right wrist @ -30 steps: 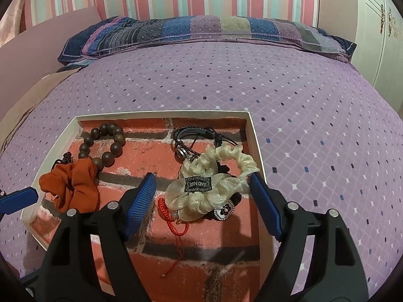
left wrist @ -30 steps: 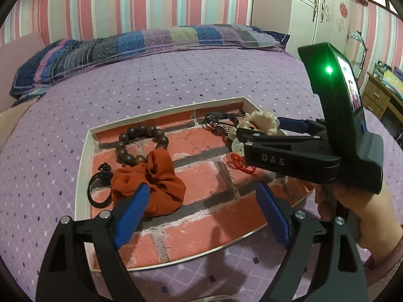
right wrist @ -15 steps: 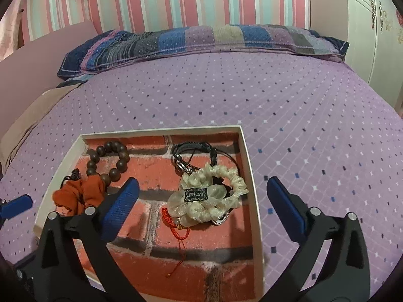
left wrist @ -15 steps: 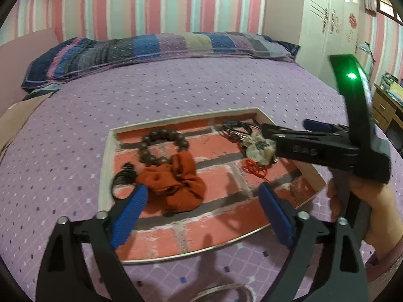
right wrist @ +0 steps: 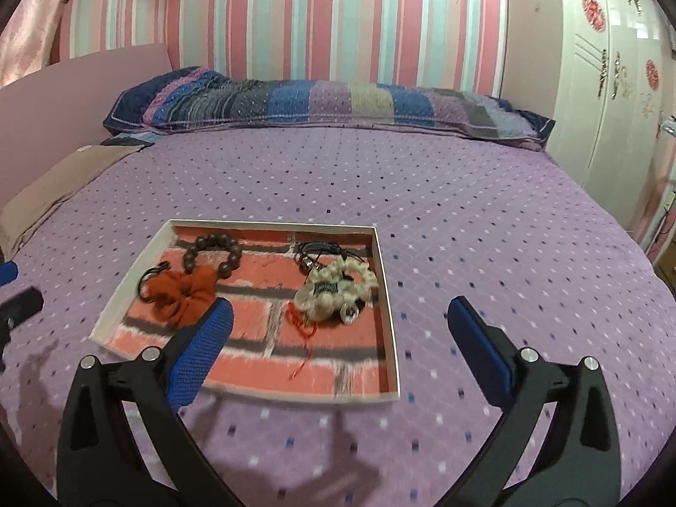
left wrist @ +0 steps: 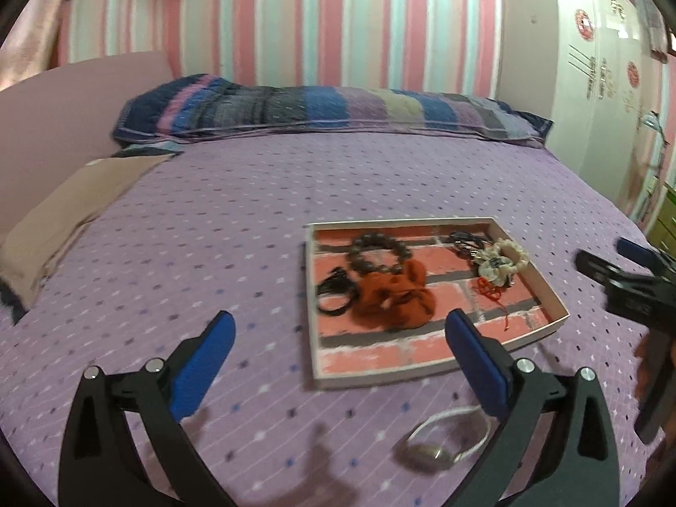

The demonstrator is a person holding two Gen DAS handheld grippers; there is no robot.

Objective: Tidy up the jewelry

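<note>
My left gripper [left wrist: 336,361] is opening, nothing between its blue pads; my right gripper [right wrist: 338,344] stands spread wide and empty too. Nearest me, on the purple bedspread [left wrist: 211,219] just off the tray's near edge, lies a thin pale loop with a small pendant [left wrist: 443,439]: light and limp, best pinched at the cord, I judge. In the brick-printed tray [right wrist: 391,325], the orange scrunchie [right wrist: 183,295] sits by the left edge, soft and squashy, so any fold will do. The cream scrunchie [right wrist: 333,291] lies by the right edge, and the bead bracelet [right wrist: 213,251], hard and liable to roll, near the far-left corner.
</note>
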